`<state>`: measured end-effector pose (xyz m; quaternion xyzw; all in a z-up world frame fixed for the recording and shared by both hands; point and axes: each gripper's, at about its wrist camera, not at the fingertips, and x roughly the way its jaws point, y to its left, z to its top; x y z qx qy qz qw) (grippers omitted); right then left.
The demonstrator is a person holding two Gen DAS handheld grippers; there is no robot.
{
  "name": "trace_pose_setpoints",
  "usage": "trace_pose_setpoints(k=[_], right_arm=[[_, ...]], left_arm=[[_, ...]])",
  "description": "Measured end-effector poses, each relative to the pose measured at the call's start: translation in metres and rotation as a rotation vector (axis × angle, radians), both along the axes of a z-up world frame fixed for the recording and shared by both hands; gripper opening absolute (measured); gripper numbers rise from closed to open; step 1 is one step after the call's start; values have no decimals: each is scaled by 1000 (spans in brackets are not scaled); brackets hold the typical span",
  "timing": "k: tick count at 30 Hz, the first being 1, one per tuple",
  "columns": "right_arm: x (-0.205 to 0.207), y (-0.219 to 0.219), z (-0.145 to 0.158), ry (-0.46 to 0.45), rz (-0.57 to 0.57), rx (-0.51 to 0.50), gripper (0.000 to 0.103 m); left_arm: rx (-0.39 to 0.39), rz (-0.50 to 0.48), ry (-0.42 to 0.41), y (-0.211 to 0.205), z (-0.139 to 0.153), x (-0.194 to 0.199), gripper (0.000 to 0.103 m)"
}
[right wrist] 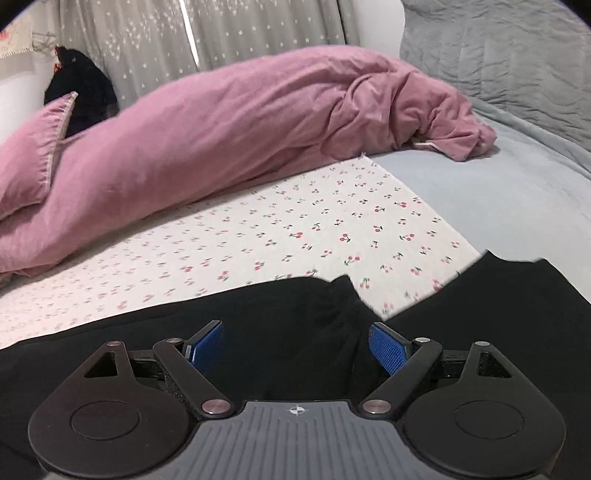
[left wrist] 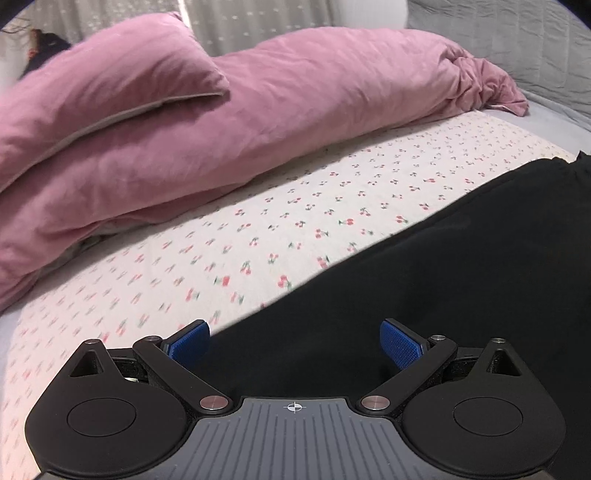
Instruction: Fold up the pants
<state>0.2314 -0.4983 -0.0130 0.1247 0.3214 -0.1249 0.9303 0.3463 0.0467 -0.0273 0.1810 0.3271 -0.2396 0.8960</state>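
Note:
Black pants [left wrist: 443,280] lie flat on the cherry-print sheet [left wrist: 258,236], running from the near middle to the far right in the left wrist view. My left gripper [left wrist: 295,341] is open, its blue pads apart, just above the pants near their left edge. In the right wrist view the pants [right wrist: 280,325] show two leg ends with a notch of sheet [right wrist: 295,236] between them. My right gripper [right wrist: 297,345] is open above the gathered cuff of the left leg end. Neither holds cloth.
A rolled pink duvet [left wrist: 221,122] and pink pillow [left wrist: 110,74] lie along the far side of the bed. A grey quilt [right wrist: 498,55] and pale blue blanket [right wrist: 498,184] sit at the right. Grey star curtains [right wrist: 221,33] hang behind.

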Motion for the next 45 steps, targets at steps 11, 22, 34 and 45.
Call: trace_pose_setpoints(k=[11, 22, 34, 45], right_arm=[[83, -20, -49, 155, 12, -142, 81], [71, -1, -38, -17, -18, -247, 7], [73, -38, -30, -53, -3, -87, 58], [91, -14, -50, 143, 39, -210, 18]], left_arm=[[13, -82, 147, -2, -41, 69, 65], [53, 26, 19, -39, -45, 34, 5], [-15, 96, -22, -31, -51, 41, 6], [-34, 121, -22, -29, -51, 35, 6]])
